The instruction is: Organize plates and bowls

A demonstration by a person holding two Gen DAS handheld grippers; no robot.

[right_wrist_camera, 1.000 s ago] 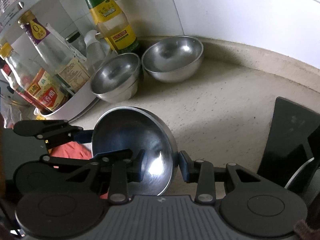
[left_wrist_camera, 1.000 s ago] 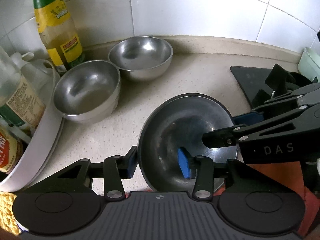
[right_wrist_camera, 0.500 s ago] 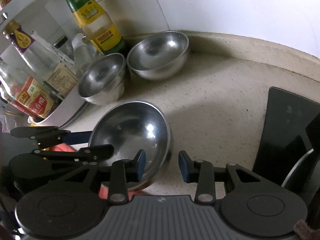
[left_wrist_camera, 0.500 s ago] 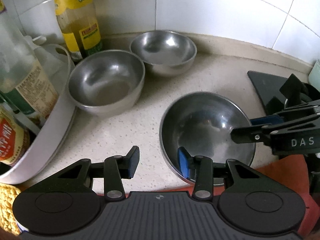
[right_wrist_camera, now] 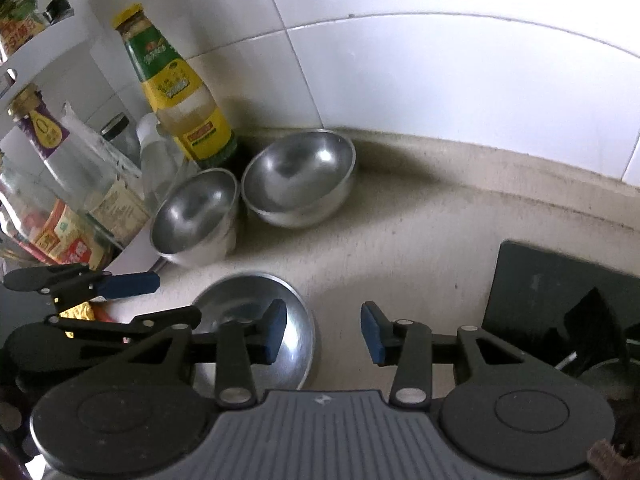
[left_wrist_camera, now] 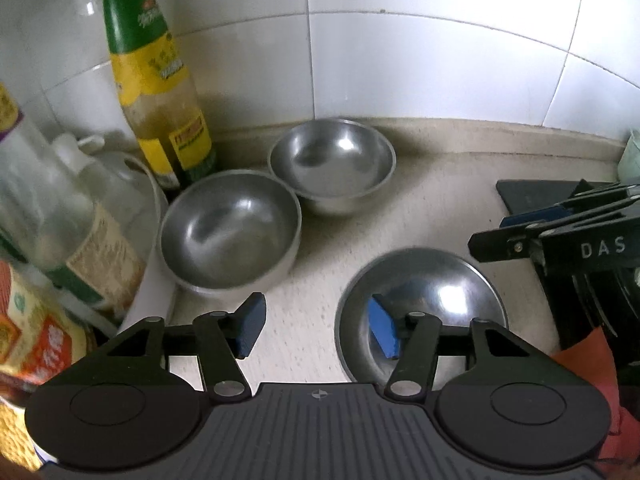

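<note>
Partly done, at a guess. Shallow round steel bowl (left_wrist_camera: pixel 424 296) set down alone on speckled beige bench (left_wrist_camera: pixel 432 208), near front edge. Left hand-held gripper (left_wrist_camera: pixel 316 330) opening, right hand-held gripper (right_wrist_camera: pixel 324 332) opening too, nothing pinched. Two deeper steel bowls (left_wrist_camera: pixel 232 228) waiting by yellow-labelled sauce bottle (left_wrist_camera: pixel 156 80); possibly stacked, blurred. Nesting left.
</note>
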